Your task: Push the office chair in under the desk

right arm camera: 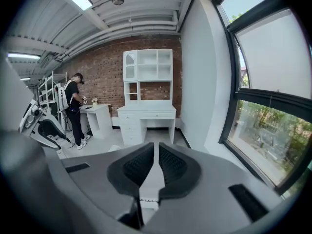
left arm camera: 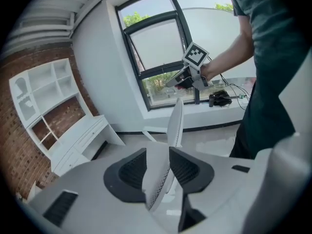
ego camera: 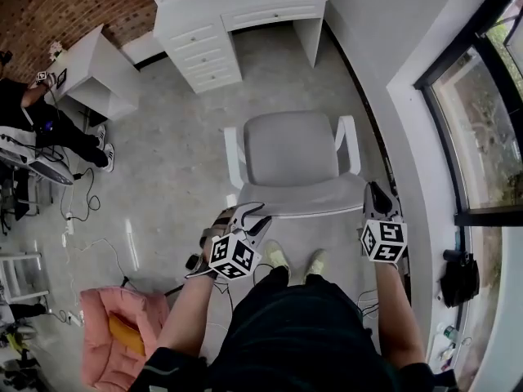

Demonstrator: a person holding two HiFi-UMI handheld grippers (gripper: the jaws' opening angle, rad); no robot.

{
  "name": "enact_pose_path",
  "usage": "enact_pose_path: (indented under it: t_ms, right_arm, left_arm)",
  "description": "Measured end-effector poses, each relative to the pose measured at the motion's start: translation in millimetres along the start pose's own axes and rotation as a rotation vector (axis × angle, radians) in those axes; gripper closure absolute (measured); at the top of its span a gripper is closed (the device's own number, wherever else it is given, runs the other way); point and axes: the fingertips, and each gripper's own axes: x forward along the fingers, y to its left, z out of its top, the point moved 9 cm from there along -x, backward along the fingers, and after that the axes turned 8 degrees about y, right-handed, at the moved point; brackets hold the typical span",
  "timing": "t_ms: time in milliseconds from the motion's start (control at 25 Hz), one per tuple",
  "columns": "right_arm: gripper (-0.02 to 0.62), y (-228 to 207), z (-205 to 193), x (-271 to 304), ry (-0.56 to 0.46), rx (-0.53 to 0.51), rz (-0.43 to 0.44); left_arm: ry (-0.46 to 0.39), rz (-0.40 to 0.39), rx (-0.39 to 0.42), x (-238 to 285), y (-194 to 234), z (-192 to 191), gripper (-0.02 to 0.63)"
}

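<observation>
The white office chair (ego camera: 290,149) stands in the middle of the floor, its seat towards the white desk (ego camera: 237,11) at the far wall. The top edge of its backrest (ego camera: 306,201) is nearest me. My left gripper (ego camera: 252,216) is at that edge's left end. In the left gripper view its jaws (left arm camera: 158,155) stand open with the thin backrest edge (left arm camera: 174,123) running between the pads. My right gripper (ego camera: 374,194) is at the backrest's right end, shut with nothing held (right arm camera: 155,152). It also shows across the chair (left arm camera: 187,79).
A person (ego camera: 37,113) stands at a small white table (ego camera: 98,72) at the far left. A pink cushion (ego camera: 114,333) and cables lie on the floor at my left. The window wall (ego camera: 425,137) runs along the right, with black gear (ego camera: 459,280) on its sill.
</observation>
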Motion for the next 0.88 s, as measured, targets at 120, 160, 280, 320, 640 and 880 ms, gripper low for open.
enact_pose_path:
  t_ms: [120,160,280,320,640,880]
  right_arm:
    - [0.589,0,-11,5,0.026,0.006,-0.019]
    - [0.588,1,-14,6,0.033,0.005,-0.023]
    - [0.588,5,-19,10,0.049,-0.015,-0.028]
    - [0.588,6,-20,11,0.052,-0.024,-0.027]
    - [0.588,15,-28,3,0.065,-0.166,0.006]
    - [0.489,27,-44,-5,0.148,-0.669,0.136]
  left_arm:
    - [0.045,-0.009,0.066,13,-4,-2,0.440]
    - [0.057,-0.008,0.084,17,-5,-3,0.436]
    - [0.072,-0.009,0.107,23,-5,-6,0.436]
    - [0.071,-0.012,0.109,23,-4,-6,0.436]
    - [0.117,-0.120,0.214,24,-13,-1,0.399]
    - [0.171,-0.097,0.288,50,-20,-2,0.415]
